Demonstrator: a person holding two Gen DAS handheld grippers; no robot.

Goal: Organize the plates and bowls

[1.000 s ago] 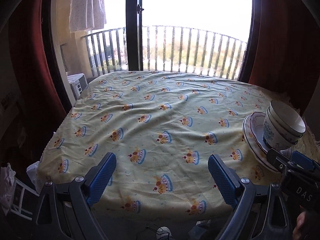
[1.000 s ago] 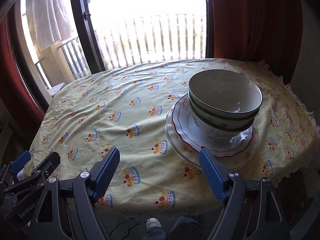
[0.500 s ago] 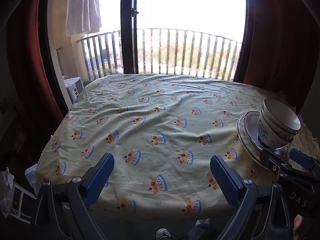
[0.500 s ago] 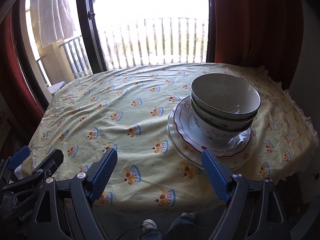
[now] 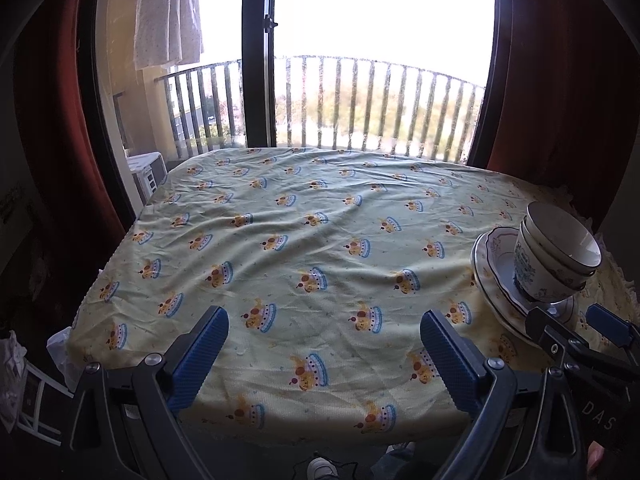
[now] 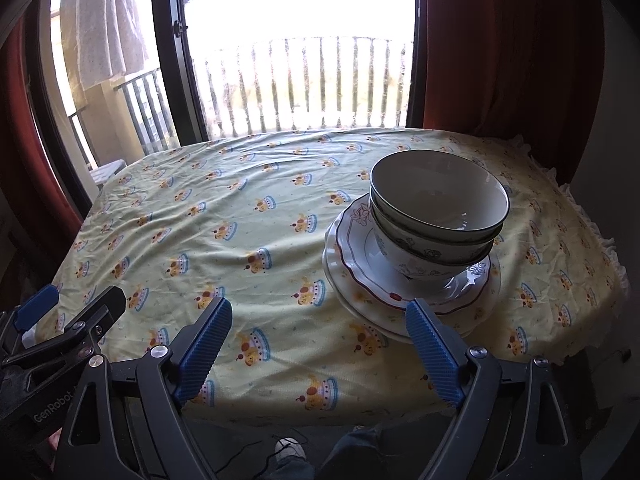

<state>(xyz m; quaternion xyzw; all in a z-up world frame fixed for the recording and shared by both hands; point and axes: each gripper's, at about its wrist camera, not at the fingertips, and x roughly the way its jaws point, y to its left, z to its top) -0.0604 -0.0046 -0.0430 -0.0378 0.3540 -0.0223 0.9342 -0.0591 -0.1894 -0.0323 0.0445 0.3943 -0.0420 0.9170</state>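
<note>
Bowls (image 5: 558,256), 2 of them nested, are seen from the left wrist standing on 2 stacked plates (image 5: 490,276), well to the right of the left gripper (image 5: 324,344) and beyond its right jaw; the jaws are spread wide with nothing between them, over bare tablecloth (image 5: 280,240). Part of the right gripper (image 5: 576,330) shows in front of the stack. From the right wrist, the right gripper (image 6: 320,340) is also held wide apart and empty, with the stack ahead and off toward its right jaw, the plates' (image 6: 360,280) near rim just beyond that jaw's tip. The task appears finished or about to restart; if a bowl (image 6: 438,204) is to be lifted, its rim should be centred between the jaws before closing, and the lower bowl (image 6: 432,254) should be watched for sticking.
</note>
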